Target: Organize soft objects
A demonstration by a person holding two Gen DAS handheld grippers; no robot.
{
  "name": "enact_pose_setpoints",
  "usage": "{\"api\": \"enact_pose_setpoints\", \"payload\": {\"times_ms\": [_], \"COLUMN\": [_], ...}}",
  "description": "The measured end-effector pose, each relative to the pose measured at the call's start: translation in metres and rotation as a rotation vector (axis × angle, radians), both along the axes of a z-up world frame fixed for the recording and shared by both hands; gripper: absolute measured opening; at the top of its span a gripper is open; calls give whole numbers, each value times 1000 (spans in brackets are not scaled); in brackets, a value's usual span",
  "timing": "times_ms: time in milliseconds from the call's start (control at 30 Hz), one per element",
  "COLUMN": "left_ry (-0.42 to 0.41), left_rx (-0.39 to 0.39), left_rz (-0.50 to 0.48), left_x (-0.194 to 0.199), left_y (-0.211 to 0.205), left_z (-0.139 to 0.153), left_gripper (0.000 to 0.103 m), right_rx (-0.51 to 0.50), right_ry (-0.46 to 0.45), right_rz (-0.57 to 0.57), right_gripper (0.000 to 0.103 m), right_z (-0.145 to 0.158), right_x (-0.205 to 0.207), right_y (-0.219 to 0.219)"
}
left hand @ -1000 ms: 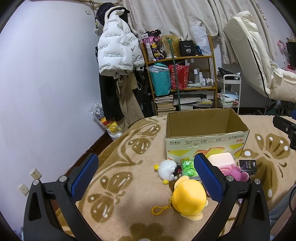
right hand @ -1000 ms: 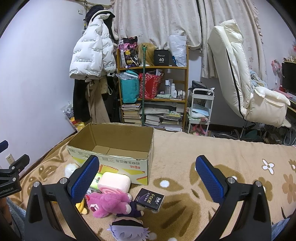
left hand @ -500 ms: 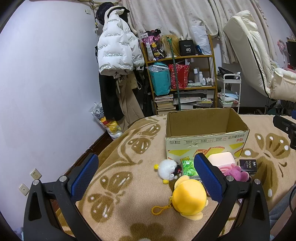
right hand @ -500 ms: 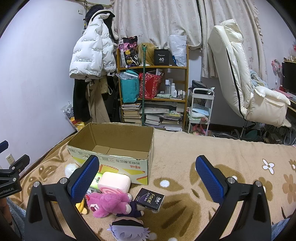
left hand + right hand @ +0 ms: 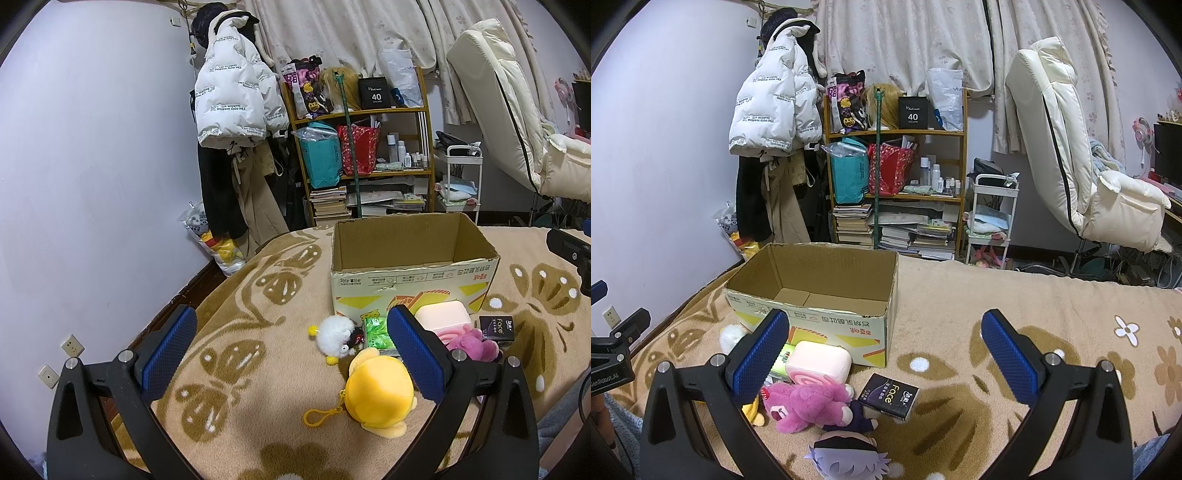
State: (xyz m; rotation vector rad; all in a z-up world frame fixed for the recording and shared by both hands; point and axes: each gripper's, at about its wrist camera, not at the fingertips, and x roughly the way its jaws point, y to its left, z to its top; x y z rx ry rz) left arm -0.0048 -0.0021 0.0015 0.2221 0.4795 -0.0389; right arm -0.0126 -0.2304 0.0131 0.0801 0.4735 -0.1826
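An open cardboard box [image 5: 413, 273] [image 5: 820, 295] stands empty on a tan flowered blanket [image 5: 258, 332]. In front of it lie a yellow plush [image 5: 378, 395] with a keyring, a white fluffy toy [image 5: 334, 334], a green tissue pack [image 5: 375, 332], a pale pink soft block [image 5: 818, 362], a pink plush bear [image 5: 809, 404], a purple-haired doll [image 5: 846, 456] and a dark "Face" tissue pack [image 5: 890, 395]. My left gripper [image 5: 291, 356] hovers open above the blanket, left of the yellow plush. My right gripper [image 5: 884, 358] is open too, held above the toys.
Behind the bed stand a cluttered wooden shelf [image 5: 894, 177], a hanging white puffer jacket [image 5: 232, 99], a small white cart [image 5: 991, 218] and a cream recliner chair [image 5: 1082, 166]. The blanket stretches bare to the right of the box [image 5: 1034, 306].
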Motion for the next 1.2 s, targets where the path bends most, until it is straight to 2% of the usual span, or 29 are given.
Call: {"api": "enact_pose_setpoints", "payload": {"times_ms": [233,400,767,1033,1133,1200], "left_ry": [18,46,205,326,360,383], "left_rx": [3,9,-71,-95,-80,-72], "left_rz": [4,3,1,-23,-31,-37], "left_x": [3,11,52,72,77,81], "left_y": [0,-2,-3,-12,-20,-24], "left_z": [-3,-8,-29,-56,-67,-74], "left_gripper": [102,102,102,102,102,102], "right_rx": [-6,14,83,251,324,337], "right_ry": [6,29,189,333,387,415], "right_rz": [-4,-17,-21,-59,-57,-55], "right_gripper": [103,103,103,103,103,103], "right_z": [5,-7,-36,-64,-78,-84], "right_x": [-1,8,46,72,78,84], "right_y": [-3,-6,-18,-53,-64,-67]}}
